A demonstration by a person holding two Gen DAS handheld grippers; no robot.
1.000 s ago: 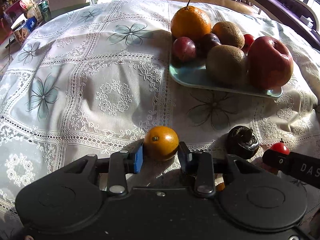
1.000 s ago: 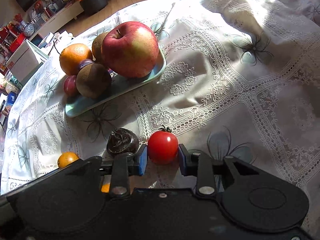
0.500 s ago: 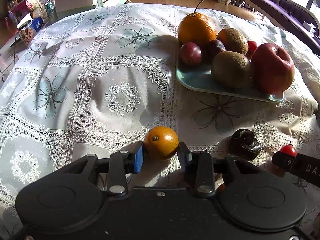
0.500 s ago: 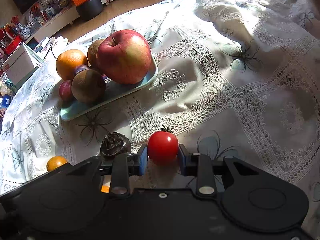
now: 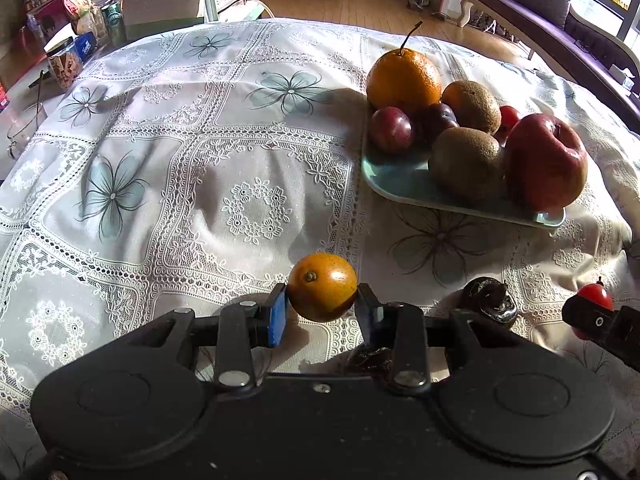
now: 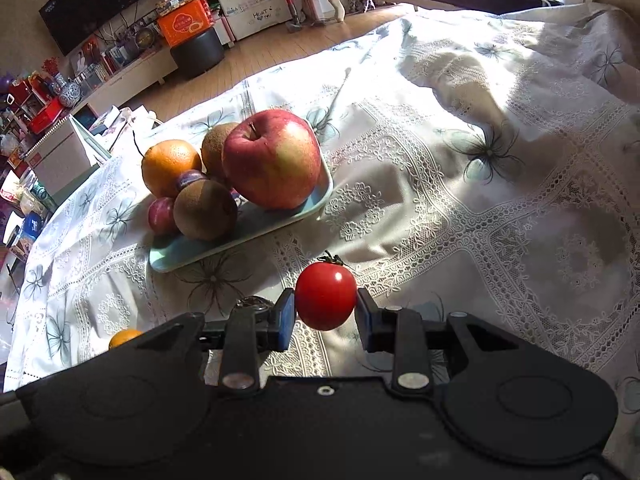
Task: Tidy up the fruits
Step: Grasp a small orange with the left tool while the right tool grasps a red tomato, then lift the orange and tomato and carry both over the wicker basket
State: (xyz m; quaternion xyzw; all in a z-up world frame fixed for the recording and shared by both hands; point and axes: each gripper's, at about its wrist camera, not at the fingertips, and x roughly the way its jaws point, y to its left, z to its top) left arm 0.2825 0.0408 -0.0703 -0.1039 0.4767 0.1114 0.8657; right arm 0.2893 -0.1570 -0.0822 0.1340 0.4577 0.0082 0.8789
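My left gripper [image 5: 322, 312] is shut on a small orange [image 5: 322, 287], held above the lace tablecloth. My right gripper [image 6: 325, 314] is shut on a red tomato [image 6: 326, 295], also lifted off the cloth; it shows at the right edge of the left wrist view as the tomato [image 5: 596, 293]. Ahead lies a pale green tray [image 5: 404, 184] with a big orange [image 5: 403, 78], two kiwis, plums and a red apple [image 5: 546, 160]. The right wrist view has the same tray [image 6: 248, 232] and apple [image 6: 272, 158].
A dark wrinkled fruit [image 5: 489, 298] lies on the cloth between the two grippers. Boxes, jars and glasses crowd the far left edge [image 5: 76, 52]. A sofa [image 5: 560, 12] stands beyond the table on the right. Bare tablecloth spreads left of the tray.
Both grippers have risen and pulled back with their fruit, so the tray looks farther away. The dark fruit stays on the cloth.
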